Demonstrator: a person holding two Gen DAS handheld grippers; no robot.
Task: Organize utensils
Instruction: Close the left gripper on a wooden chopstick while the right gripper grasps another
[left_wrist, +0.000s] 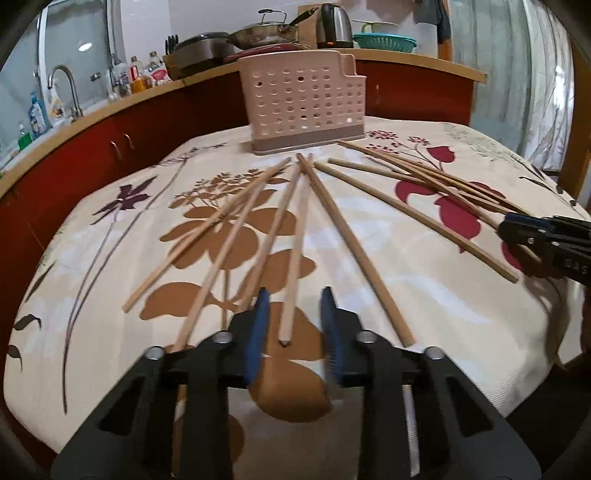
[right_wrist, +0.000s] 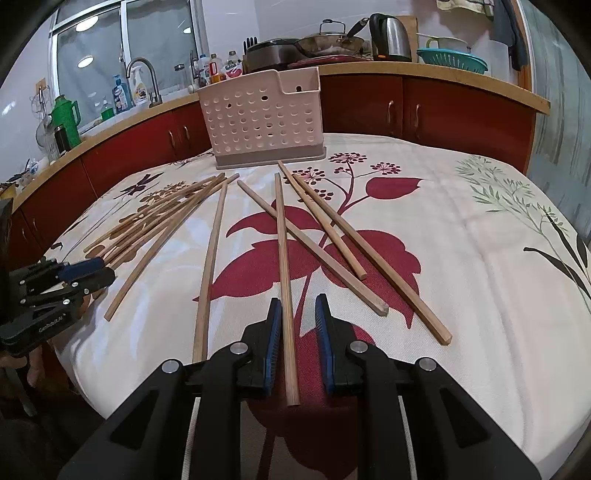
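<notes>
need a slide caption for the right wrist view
Open right gripper straddles a chopstick on the floral tablecloth, pink holder behind.

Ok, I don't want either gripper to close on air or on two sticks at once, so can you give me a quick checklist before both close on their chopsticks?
1. Left gripper open wide enough: ok.
2. One chopstick alone between its fingers: ok; its near end sits in the gap and the neighbours lie outside.
3. Right gripper open: ok.
4. Single chopstick between its fingers: ok; it runs close along the left finger, off-centre.
5. Fingers low enough to pinch: cannot tell from these views.
6. Utensil holder upright on the tablecloth, ready to receive: ok.
</notes>
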